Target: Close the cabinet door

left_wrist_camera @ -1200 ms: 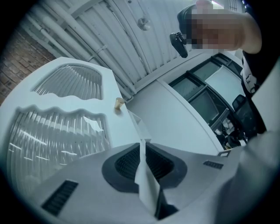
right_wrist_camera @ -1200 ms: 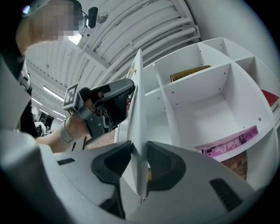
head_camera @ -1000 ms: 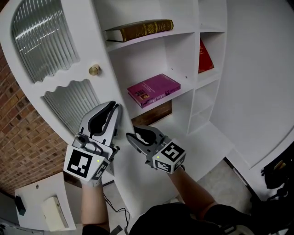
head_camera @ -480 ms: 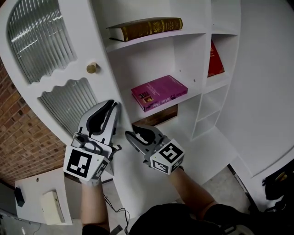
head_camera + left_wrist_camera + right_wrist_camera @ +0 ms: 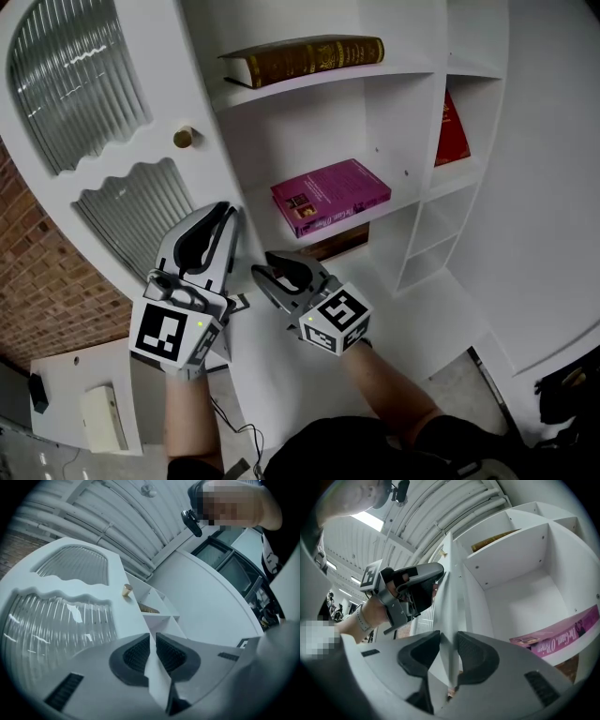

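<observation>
The white cabinet door (image 5: 141,155) has ribbed glass panels and a brass knob (image 5: 184,137), and it stands open to the left of the shelves. My left gripper (image 5: 228,214) is shut on the door's free edge below the knob. In the left gripper view the white edge (image 5: 157,677) runs between the pads of that gripper (image 5: 152,637). My right gripper (image 5: 262,274) clamps the same edge just below and to the right. In the right gripper view its pads (image 5: 449,637) press on both sides of the edge, with the left gripper (image 5: 417,585) higher up.
The open shelves hold a brown book (image 5: 309,58) on top, a pink book (image 5: 330,195) below it and a red book (image 5: 453,131) upright at the right. A brick wall (image 5: 47,291) is behind the door. A white table (image 5: 66,375) carries a beige box (image 5: 98,417).
Both grippers keep their hold on the door edge and have shifted a little with it. The shelves and books now sit further right and lower in the head view.
</observation>
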The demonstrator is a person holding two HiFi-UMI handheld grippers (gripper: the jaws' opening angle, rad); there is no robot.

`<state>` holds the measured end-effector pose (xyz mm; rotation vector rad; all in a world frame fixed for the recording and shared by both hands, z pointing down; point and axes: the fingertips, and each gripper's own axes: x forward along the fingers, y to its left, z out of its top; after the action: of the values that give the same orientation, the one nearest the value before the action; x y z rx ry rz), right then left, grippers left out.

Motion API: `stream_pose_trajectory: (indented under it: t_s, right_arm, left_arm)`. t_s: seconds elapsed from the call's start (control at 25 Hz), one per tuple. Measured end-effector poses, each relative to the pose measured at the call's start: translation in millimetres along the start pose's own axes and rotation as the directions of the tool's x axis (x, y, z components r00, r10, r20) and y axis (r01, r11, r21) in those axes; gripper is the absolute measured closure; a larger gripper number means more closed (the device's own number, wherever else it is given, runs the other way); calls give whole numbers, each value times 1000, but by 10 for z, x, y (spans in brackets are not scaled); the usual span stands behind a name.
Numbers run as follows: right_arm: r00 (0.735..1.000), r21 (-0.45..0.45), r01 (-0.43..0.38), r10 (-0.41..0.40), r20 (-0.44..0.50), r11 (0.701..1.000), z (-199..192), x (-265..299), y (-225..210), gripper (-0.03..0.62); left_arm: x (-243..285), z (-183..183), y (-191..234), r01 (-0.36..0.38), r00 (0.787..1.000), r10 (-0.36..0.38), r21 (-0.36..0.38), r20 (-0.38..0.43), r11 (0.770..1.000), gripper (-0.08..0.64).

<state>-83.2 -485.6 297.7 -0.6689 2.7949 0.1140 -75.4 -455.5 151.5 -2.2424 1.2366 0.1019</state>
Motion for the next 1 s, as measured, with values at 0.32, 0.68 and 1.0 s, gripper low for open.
stream_pose_trajectory:
  t_s: [0.32,0.68,1.0]
  right_arm:
    - [1000,7,0,0,-5,1000,-39,138,-153,460]
    - [1000,-7,11,-11,-22,1000,-75,269,-286,457]
    - [999,-22,25,-25,-19,999,-78,297,-309,457]
  left_arm:
    - [117,-90,112,-30,999,30,17,-14,999,514]
    - [232,-155,205,-56,998,57,26,-23,998,514]
    - [260,-154,226,-64,998,65,27,-19,998,514]
